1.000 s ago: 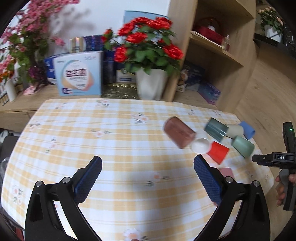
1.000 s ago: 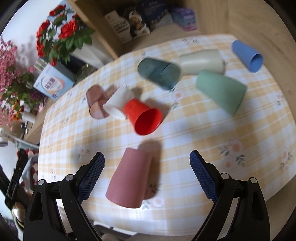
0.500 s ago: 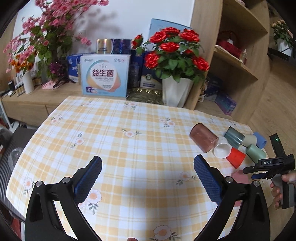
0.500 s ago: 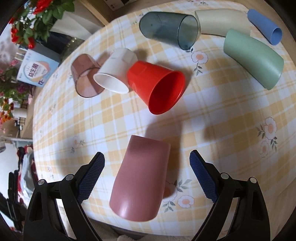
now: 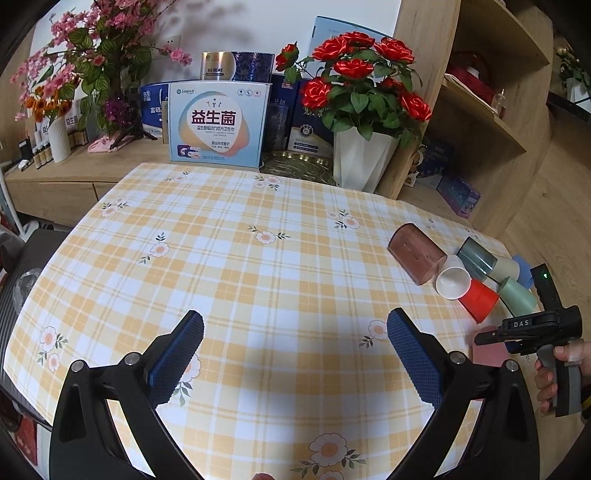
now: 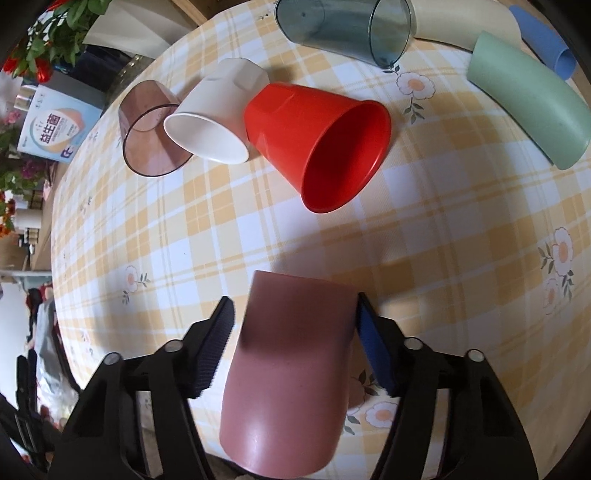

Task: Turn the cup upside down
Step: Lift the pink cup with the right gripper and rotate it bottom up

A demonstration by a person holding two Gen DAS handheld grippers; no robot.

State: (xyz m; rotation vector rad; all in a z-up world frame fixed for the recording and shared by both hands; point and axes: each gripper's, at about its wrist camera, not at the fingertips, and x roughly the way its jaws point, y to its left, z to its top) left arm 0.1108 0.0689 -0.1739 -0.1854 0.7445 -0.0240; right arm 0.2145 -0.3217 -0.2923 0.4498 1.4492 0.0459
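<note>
The task's thing is a matte dusty-pink plastic cup [image 6: 291, 373], a tall smooth tumbler w/ no handle, lying on its side near the front edge of the yellow-and-white checked tablecloth w/ flower print [image 6: 461, 229]. Its closed, rounded end points toward the right wrist camera and shows a soft highlight; the far end points toward the other cups. A dark shadow falls across its upper left side.

Right gripper [image 6: 295, 321] brackets the pink cup: blue-padded fingers narrowed around it, right pad [image 6: 373, 347] at or touching the cup's wall, left pad [image 6: 216, 345] just beside it w/ a thin gap showing. Can't tell if the grip is firm. In the left view only a sliver of the pink cup [image 5: 487, 352] shows, behind the right gripper's body.

Left gripper [image 5: 295, 354] hovers over bare cloth, fingers wide apart, holding nothing.

Other cups, all on their sides, further back: glossy red plastic cup [image 6: 321, 144], mouth toward the camera; white paper-like cup [image 6: 218, 114] touching the red one; translucent brown cup [image 6: 151, 133] against the white one; translucent grey-blue tumbler [image 6: 347, 29]; cream cup [image 6: 461, 22]; sage-green cup [image 6: 528, 99]; blue cup [image 6: 546, 40] at the far edge.
</note>
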